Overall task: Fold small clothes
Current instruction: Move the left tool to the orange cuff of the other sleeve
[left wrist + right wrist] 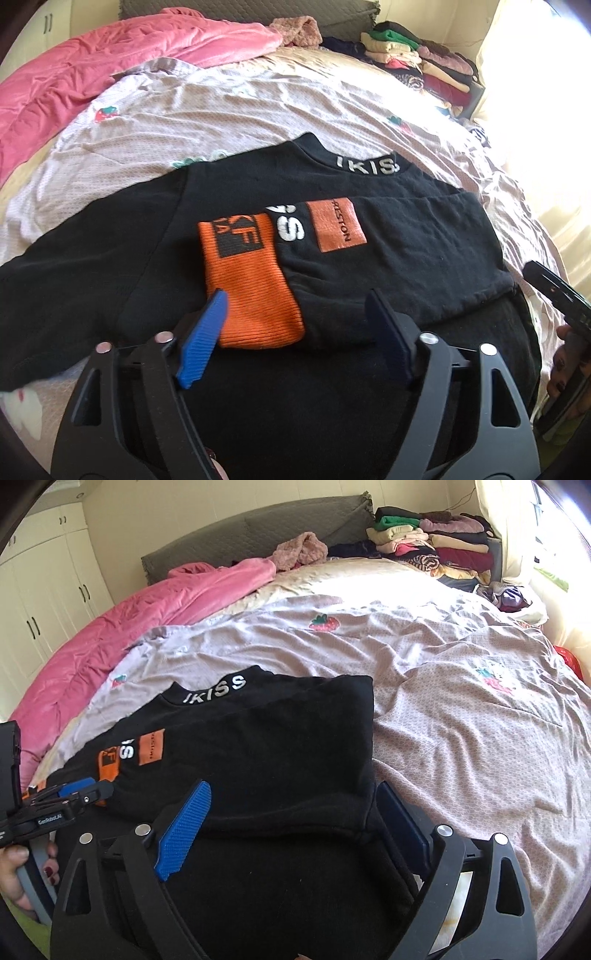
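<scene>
Black top (406, 266): I am seeing it lying flat on the bedsheet (258, 110), collar toward 12 o'clock with white lettering on it; both sleeves are lying folded inward over the body.
Orange cuff (251, 284): it is resting on the chest of the top, just beside the white letters and the orange patch (338, 229) at its 2 o'clock.
Left gripper (295, 306): I am holding it low over the hem side of the top; its jaws are standing spread, the blue finger (203, 343) at the cuff's 8 o'clock edge. Nothing is being pinched.
Right gripper (291, 805): its jaws are standing wide apart over the right-hand fold of the top; the folded edge is lying between them, with no pad pressing on it that I can make out.
Left hand (22, 878): in the right wrist view it is gripping the left tool's handle at 8 o'clock.
Pink quilt (129, 635): it is lying bunched along the bed's 10 o'clock side, well apart from the top.
Stacked clothes (436, 542): they are sitting piled at 1 o'clock by the headboard (258, 528).
</scene>
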`<state>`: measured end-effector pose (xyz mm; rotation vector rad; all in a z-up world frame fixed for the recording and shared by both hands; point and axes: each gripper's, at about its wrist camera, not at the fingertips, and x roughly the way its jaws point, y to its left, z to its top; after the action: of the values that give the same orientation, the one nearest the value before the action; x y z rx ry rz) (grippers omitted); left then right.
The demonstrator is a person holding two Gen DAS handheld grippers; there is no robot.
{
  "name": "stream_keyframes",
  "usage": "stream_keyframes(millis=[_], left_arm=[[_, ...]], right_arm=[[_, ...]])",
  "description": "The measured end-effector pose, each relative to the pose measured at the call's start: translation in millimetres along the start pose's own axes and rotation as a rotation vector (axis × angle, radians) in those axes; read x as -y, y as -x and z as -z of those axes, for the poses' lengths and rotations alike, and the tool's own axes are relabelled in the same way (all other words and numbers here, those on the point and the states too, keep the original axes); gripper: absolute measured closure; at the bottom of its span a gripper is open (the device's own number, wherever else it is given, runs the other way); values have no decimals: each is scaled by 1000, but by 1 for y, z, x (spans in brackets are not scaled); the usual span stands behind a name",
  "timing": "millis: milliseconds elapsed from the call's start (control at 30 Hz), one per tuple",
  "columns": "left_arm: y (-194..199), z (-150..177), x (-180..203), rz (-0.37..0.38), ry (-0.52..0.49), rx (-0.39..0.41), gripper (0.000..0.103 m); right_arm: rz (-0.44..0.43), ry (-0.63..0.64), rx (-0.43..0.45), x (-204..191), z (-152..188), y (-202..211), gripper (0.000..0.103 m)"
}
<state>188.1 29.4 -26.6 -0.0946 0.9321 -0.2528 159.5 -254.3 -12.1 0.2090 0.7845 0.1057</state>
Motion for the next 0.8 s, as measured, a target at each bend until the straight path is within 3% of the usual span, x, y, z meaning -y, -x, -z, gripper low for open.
stream_keyframes(millis=[167,467,800], left_arm=[[20,3,-10,-33,24,52,14],[61,17,-38,-115,86,137,12],[97,25,-65,-150,130,197,12]], right_arm=[[-5,-1,26,-2,2,19,12],[-31,55,40,-27,5,34,12],[-98,152,76,-78,2,49,12]])
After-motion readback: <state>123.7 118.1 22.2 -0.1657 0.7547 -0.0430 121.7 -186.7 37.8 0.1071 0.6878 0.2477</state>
